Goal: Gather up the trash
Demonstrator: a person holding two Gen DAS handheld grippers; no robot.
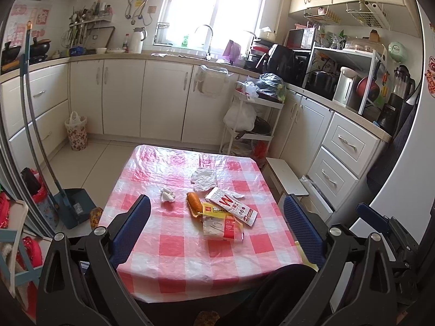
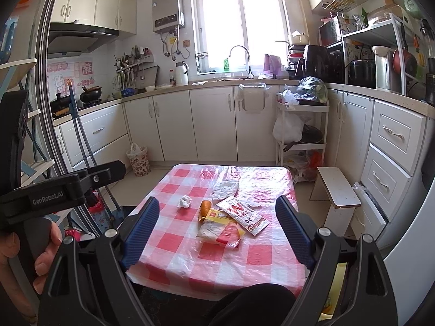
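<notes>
Both grippers sit nearest the lens, above the near edge of the table (image 1: 174,247), fingers pointing across it toward the counter.

Left gripper (image 1: 217,217): jaws spread wide, blue pads on either side of the trash cluster as seen in its own view, nothing between them, no contact with the cloth. Its black body also shows at the left edge of the right wrist view (image 2: 54,184), with a hand (image 2: 46,247) wrapped round the grip.

Right gripper (image 2: 217,220): jaws likewise wide, nothing held.

Table is covered by a red-and-white checked plastic cloth. Trash, all placed relative to the table:
- crumpled tissue (image 1: 167,195), left of table centre, lying apart from the rest.
- orange-brown food piece (image 1: 194,202), about table centre, touching the yellow wrapper.
- yellow wrapper (image 1: 221,224), just nearer the camera than centre, partly under the white packet.
- white packet (image 1: 232,206) with red print, right of centre, lying at a slant.
- crumpled clear plastic (image 1: 204,178), beyond centre, toward the far edge.

Floral bin (image 1: 76,131) with a white liner stands on the floor beyond the table's far left corner, against the cabinets. White stool (image 1: 285,175) is just off the table's right side.
</notes>
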